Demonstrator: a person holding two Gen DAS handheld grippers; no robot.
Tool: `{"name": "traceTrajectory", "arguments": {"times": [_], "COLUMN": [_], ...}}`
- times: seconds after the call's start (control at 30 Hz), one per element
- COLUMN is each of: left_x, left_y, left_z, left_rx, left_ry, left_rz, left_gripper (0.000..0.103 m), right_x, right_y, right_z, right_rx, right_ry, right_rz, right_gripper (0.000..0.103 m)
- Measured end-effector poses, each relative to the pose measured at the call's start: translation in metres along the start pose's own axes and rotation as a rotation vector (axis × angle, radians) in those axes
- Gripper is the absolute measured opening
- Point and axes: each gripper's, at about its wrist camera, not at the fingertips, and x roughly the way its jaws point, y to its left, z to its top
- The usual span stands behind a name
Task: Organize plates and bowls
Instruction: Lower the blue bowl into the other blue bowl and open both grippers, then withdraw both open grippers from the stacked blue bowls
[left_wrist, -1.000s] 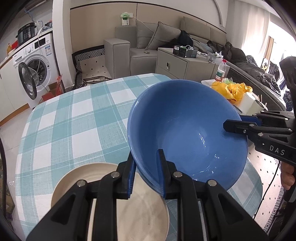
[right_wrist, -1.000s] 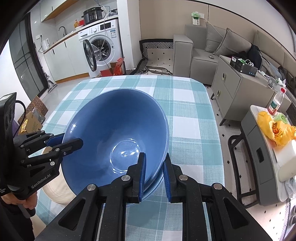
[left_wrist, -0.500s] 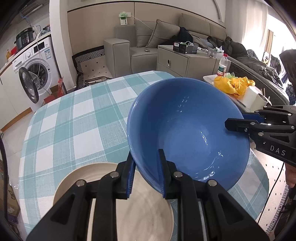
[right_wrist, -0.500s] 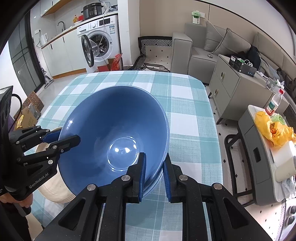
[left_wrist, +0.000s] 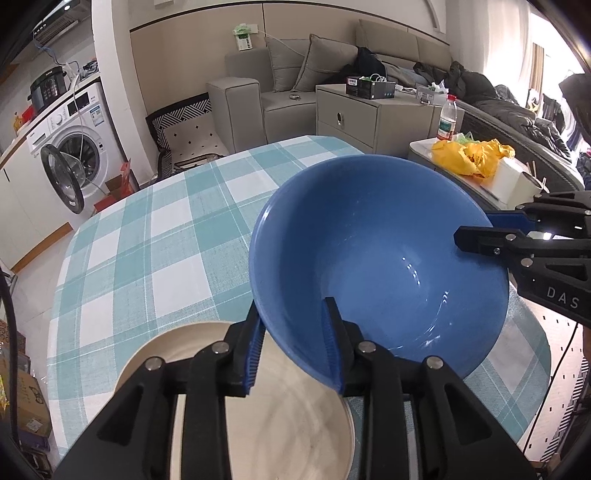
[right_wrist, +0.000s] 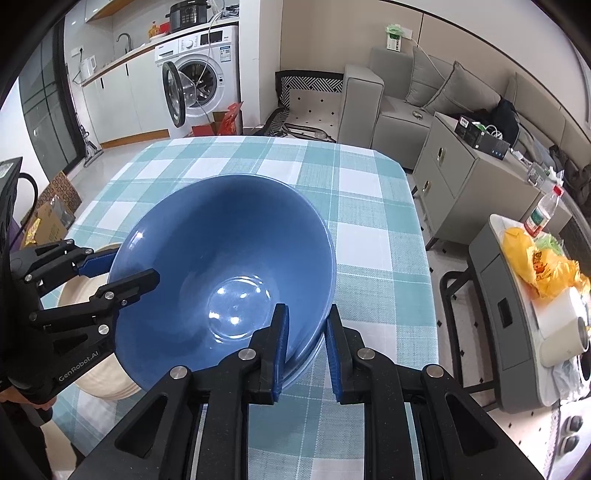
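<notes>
The blue bowl (left_wrist: 376, 258) clamped in the left tool (left_wrist: 293, 347) looks glazed and glossy, with bright highlights inside. Below that tool, the cream plate (left_wrist: 295, 424) is matt and faintly streaked. The tabletop (right_wrist: 369, 229) ahead wears woven checked cloth. Both tools are matt black plastic with metal screws.

A lived-in home: washing machine (right_wrist: 201, 74) by the kitchen counter, grey sofa (left_wrist: 332, 70), checked-cloth worktop (right_wrist: 362, 206).

two black hand-held grippers (left_wrist: 293, 345) (right_wrist: 304, 341), one glossy blue ceramic bowl (left_wrist: 376, 258), one round cream plate (left_wrist: 280, 417), one teal-and-white checked worktop (left_wrist: 147, 236).
</notes>
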Motion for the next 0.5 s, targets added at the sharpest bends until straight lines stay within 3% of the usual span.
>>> {"name": "traceTrajectory", "arguments": {"times": [0.3,0.37,0.43,0.5], "left_x": [0.005,0.004,0.003,0.002], "left_y": [0.000,0.001,0.003,0.005], "left_z": [-0.003,-0.003,-0.002,-0.002], "left_rx": [0.010,0.006,-0.007,-0.020], "left_ry": [0.011,0.010,0.011,0.010], "left_rz": [0.004,-0.004,-0.015,-0.027], "left_gripper": [0.032,0.035,0.050,0.050], "right_x": [0.002,0.002,0.002,0.000], "right_y": [-0.004,-0.005,-0.007,-0.010], "right_z": [-0.004,-0.005,-0.005,-0.006], "right_rx": [-0.008,-0.004,0.001,0.011], "right_ry": [-0.002,0.002,-0.003,-0.009], "right_rz": [-0.027,-0.012,0.008,0.039], "right_gripper": [0.019,0.020,0.023,0.034]}}
